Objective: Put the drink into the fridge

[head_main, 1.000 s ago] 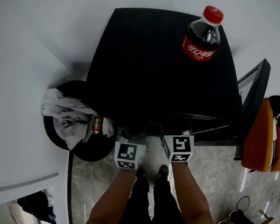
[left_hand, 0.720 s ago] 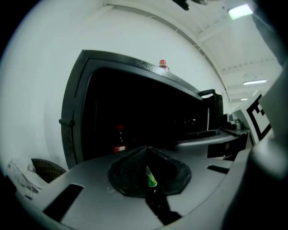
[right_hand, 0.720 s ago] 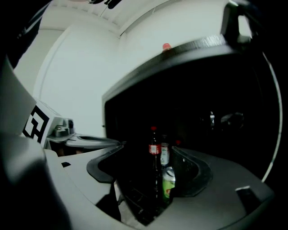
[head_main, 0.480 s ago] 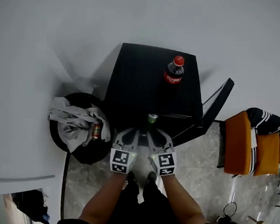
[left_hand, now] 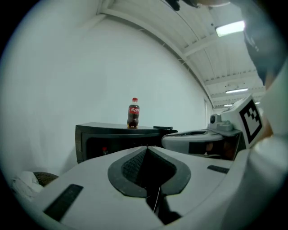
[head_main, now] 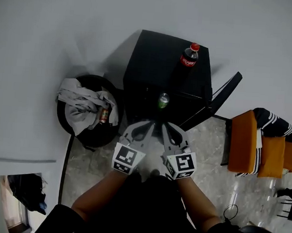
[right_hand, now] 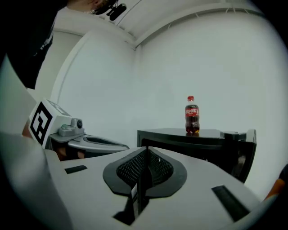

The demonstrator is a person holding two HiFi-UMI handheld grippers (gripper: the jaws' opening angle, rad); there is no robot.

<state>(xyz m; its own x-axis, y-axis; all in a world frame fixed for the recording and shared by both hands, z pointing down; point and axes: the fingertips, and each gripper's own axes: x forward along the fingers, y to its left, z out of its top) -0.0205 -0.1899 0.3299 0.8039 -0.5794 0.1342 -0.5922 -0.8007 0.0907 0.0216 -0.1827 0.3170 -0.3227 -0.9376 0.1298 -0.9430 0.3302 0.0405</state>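
Cola bottle (head_main: 189,55) stood atop fridge (head_main: 157,64), can (head_main: 163,100) seen inside. Before fridge, left claw (head_main: 148,123) shut, empty; right claw (head_main: 164,125) just closed, empty.

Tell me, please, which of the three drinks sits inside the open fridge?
The green can, seen just inside the open front of the black fridge. The cola bottle stands on its top, and the red can lies in the waste bin.
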